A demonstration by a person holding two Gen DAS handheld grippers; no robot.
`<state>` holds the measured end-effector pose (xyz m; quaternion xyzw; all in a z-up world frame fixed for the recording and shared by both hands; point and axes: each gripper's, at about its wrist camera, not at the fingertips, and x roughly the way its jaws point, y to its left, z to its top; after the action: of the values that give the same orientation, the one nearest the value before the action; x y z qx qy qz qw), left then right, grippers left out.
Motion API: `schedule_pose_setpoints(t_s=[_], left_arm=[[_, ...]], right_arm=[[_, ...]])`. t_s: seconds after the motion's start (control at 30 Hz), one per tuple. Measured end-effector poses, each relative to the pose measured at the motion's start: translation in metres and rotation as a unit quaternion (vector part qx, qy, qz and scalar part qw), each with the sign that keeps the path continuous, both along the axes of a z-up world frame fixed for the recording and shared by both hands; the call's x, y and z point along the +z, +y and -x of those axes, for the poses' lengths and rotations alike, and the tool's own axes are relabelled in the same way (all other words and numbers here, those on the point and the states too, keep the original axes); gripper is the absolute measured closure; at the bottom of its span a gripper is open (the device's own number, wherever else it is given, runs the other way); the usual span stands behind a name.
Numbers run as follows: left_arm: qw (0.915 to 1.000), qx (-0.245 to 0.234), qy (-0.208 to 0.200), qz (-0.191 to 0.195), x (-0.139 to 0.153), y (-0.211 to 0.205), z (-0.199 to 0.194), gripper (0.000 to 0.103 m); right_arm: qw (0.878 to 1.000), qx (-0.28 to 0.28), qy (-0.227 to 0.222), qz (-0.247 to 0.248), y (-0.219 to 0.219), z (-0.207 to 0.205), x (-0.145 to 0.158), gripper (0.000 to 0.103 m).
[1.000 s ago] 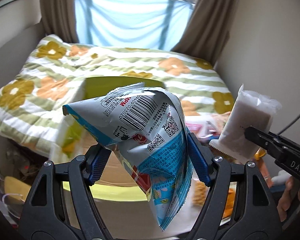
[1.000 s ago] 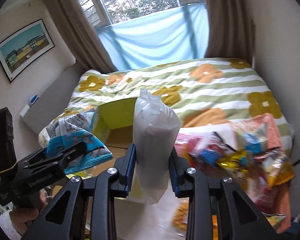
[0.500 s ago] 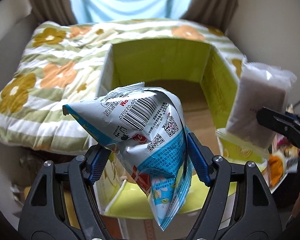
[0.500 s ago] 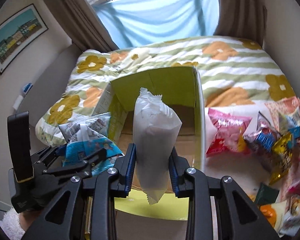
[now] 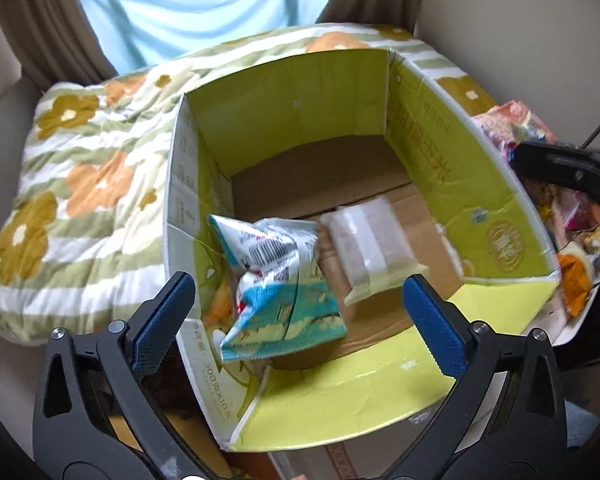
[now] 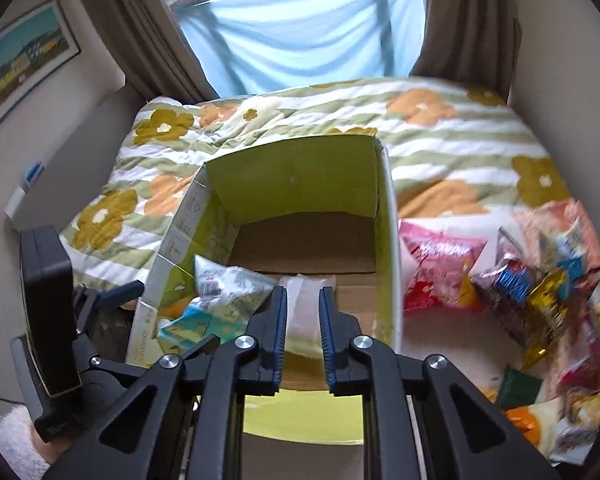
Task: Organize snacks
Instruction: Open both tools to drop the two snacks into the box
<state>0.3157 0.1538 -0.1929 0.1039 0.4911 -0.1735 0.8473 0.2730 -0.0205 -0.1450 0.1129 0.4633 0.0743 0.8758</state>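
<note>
Quilt [image 5: 80,168] with orange and mustard flowers fills the left of our view, and on this bed we have set an open cardboard box [image 5: 476,184] with lime-green inner walls, its flaps standing up, presumably so that snacks can be dropped in from above.

Our left hand-held gripper [image 5: 298,312] hangs over the near left corner of the box with its blue pads spread wide and nothing between them. Just beyond it a crumpled blue-and-silver snack bag [image 5: 280,280], barcode side up, is in the box by the left wall; it looks blurred, so we cannot tell whether it is resting or falling. To its right a pale translucent packet [image 5: 370,236] lies flat on the brown bottom, close beside the bag; whether they touch we cannot tell.

Our right hand-held gripper [image 6: 303,336] points into the box from the near edge, its pads a narrow gap apart and gripping nothing; the translucent packet [image 6: 306,300] shows through the gap, lying below in the box.

Right of the box, a loose pile of snack packs [image 6: 540,280] lies on the bed, a pink-and-red bag [image 6: 440,276] right against the box wall. We judge the sorting barely begun, with the pile within easy reach of the right side.
</note>
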Motion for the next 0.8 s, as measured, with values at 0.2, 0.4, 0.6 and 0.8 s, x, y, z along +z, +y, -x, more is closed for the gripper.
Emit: schedule_pose_setpoints(t_s=[0.2, 0.4, 0.6, 0.8], left_arm=[[0.9999, 0.011, -0.006, 0.011, 0.013, 0.016, 0.002, 0.000], [0.9980, 0.044, -0.013, 0.042, 0.028, 0.032, 0.009, 0.001], [0.9967, 0.065, -0.014, 0.048, 0.032, 0.039, 0.016, 0.000], [0.9944, 0.086, -0.017, 0.059, 0.040, 0.047, 0.029, 0.001]], right_arm=[[1.000, -0.003, 0.011, -0.011, 0.000, -0.003, -0.005, 0.088], [1.000, 0.001, 0.027, -0.012, 0.004, -0.005, -0.013, 0.088], [0.999, 0.015, 0.048, -0.007, 0.011, -0.006, -0.020, 0.088], [0.999, 0.013, 0.035, -0.001, 0.012, 0.002, -0.017, 0.038]])
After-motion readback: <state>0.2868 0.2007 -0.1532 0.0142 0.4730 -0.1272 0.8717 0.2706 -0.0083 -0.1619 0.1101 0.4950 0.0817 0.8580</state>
